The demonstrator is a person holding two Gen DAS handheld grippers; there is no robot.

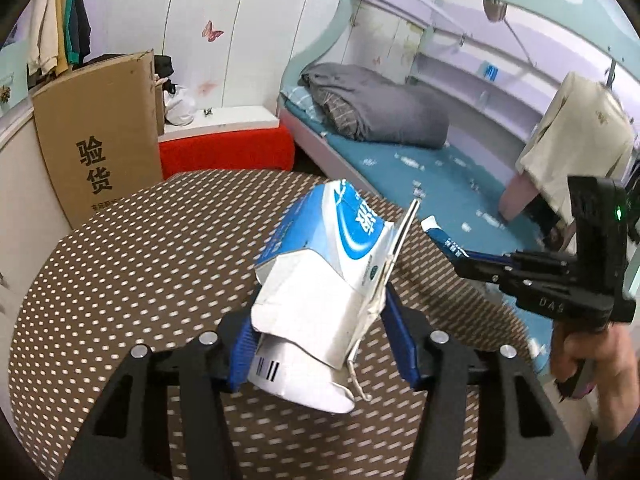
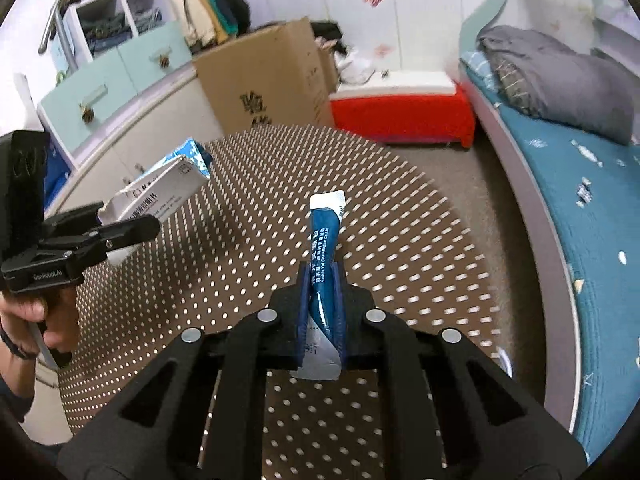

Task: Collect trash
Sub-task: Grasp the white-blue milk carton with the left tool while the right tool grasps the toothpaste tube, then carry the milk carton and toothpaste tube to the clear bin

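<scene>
Above the dotted table (image 1: 120, 264), the left gripper (image 1: 320, 344) was clamped on a crushed blue-and-white carton (image 1: 320, 280), its blue pads pressing both sides and the carton held clear of the tabletop. To its right, the right gripper (image 2: 322, 300) was closed tight on a narrow blue sachet (image 2: 325, 240), which stuck out forward past the fingertips. Behind the table stood a cardboard box (image 1: 100, 140) and a bed (image 1: 440, 184).
</scene>
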